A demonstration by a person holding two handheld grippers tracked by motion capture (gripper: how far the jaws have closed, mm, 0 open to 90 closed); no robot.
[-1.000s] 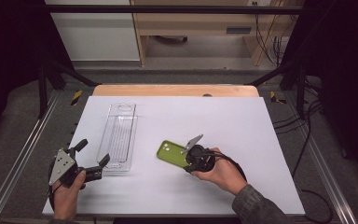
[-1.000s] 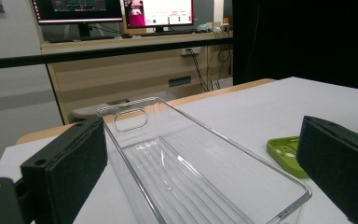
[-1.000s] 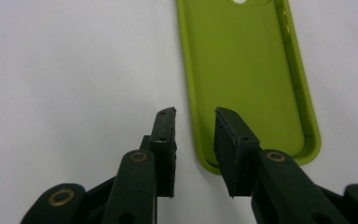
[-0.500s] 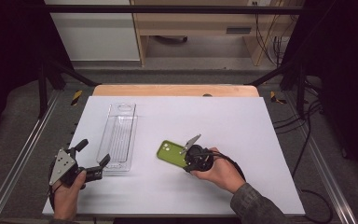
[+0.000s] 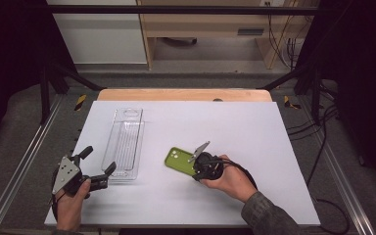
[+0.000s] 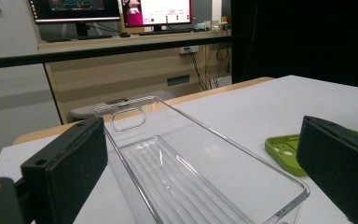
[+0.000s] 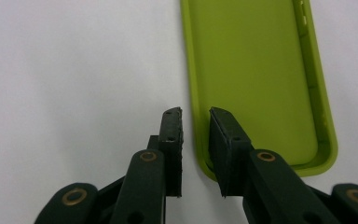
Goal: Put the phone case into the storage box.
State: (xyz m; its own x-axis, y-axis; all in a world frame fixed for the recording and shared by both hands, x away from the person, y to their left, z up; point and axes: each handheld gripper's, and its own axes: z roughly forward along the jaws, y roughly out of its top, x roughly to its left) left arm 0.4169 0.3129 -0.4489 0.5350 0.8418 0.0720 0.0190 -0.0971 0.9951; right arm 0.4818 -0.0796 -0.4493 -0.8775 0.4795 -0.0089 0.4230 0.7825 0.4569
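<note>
A lime-green phone case (image 5: 177, 159) lies hollow side up on the white table sheet (image 5: 254, 132). My right gripper (image 5: 195, 167) lies low at the case's near end. In the right gripper view its jaws (image 7: 196, 114) straddle the left side wall of the case (image 7: 256, 79). They have just been closing, and a thin gap still shows beside the wall. A clear plastic tray (image 5: 125, 142) lies lengthwise to the left. My left gripper (image 5: 99, 158) is open at the tray's near end, and its view looks along the tray (image 6: 177, 172) between wide-set jaws (image 6: 200, 135).
The wooden table edge (image 5: 183, 94) runs along the far side, with metal rails (image 5: 24, 161) to the left and right. Beyond stand a cabinet and a desk with monitors (image 6: 156, 11). Cables hang at the far right.
</note>
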